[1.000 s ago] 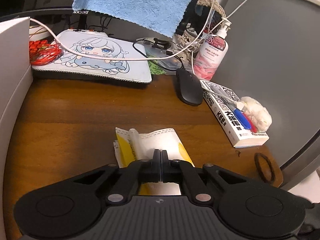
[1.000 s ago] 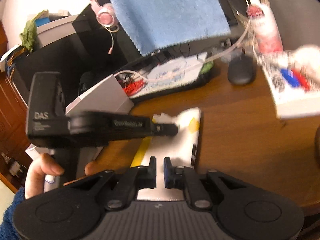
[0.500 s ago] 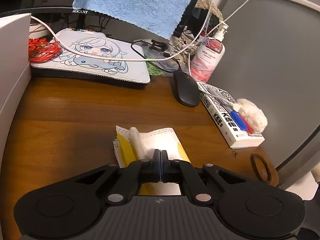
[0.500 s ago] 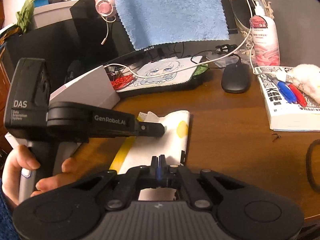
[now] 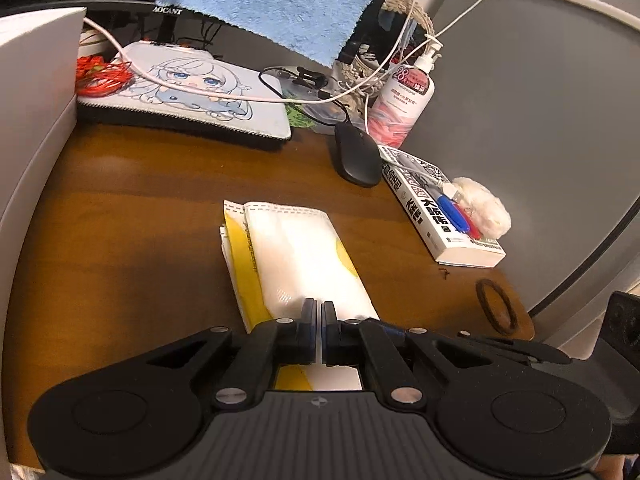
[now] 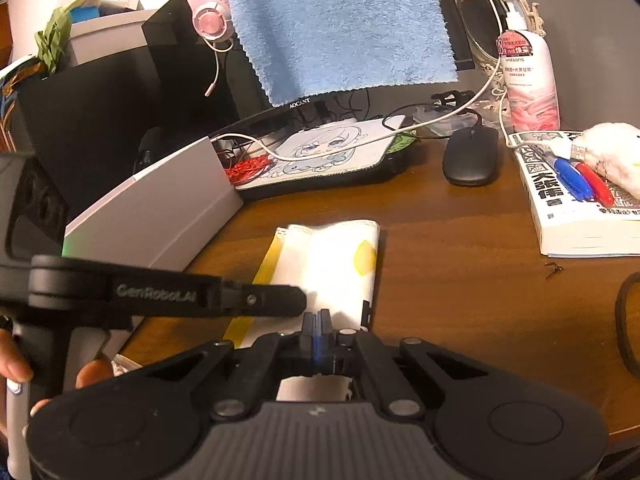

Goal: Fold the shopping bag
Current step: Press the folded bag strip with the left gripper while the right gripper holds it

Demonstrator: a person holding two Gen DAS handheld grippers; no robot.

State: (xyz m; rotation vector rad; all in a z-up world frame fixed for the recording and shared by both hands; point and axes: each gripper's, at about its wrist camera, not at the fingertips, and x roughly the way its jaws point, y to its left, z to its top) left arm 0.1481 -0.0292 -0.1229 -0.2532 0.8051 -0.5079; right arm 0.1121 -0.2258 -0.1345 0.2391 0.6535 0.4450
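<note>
A brown wooden desk (image 5: pixel 132 208) fills the view, with clutter at the back and a grey wall on the right.

The bag (image 5: pixel 296 256) lies flat in the middle of the desk. It is white with yellow parts and is already folded into a long strip. In the left wrist view its long side runs from 6 o'clock up to 12 o'clock, leaning a bit toward 11. Its far end has a stitched edge.

The left gripper (image 5: pixel 319 312) sits over the near end of the bag. Its jaws have a thin gap between them, and I cannot tell if they pinch any cloth. The right gripper (image 6: pixel 318 322) is at the same near end. Its jaws are pressed together, and I cannot tell if bag cloth is caught there. Both grippers are about equally near. From both, the rest of the bag stretches away toward 12 o'clock. So the next fold would likely bring the near end up toward the far end.

Around the bag: a mouse (image 5: pixel 356 154) at 1 o'clock, a book (image 5: pixel 436 216) with pens (image 5: pixel 456 212) on it at 2 o'clock, and a bottle (image 5: pixel 404 104) behind them. A hair tie (image 5: pixel 495 307) lies at 3 o'clock. A white box (image 6: pixel 160 208) stands at 9 o'clock; I cannot see inside it. A blue towel (image 5: pixel 272 0) hangs at 12 o'clock.
</note>
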